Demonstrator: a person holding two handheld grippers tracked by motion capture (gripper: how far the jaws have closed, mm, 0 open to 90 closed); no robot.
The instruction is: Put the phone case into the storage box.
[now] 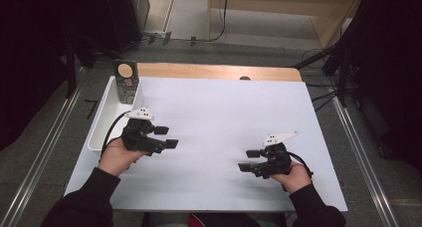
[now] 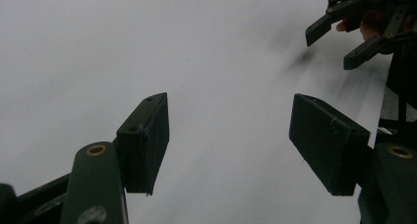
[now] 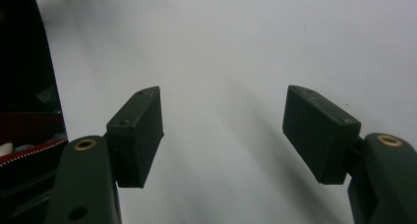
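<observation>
Over the bare white desk [image 1: 224,112] both tools, left [image 1: 166,137] and right [image 1: 247,160], were held wide and empty, so a waiting step was judged, and a reach to the box [image 1: 125,81] in the far-left tray [image 1: 102,122] would be called for next.

A white sheet [image 1: 224,122] is covering the tan wooden table [image 1: 219,71]. Both grippers, left [image 1: 165,137] and right [image 1: 249,160], are showing black. At upper left, a white tray [image 1: 102,125] is holding a dark patterned box [image 1: 125,81].
</observation>
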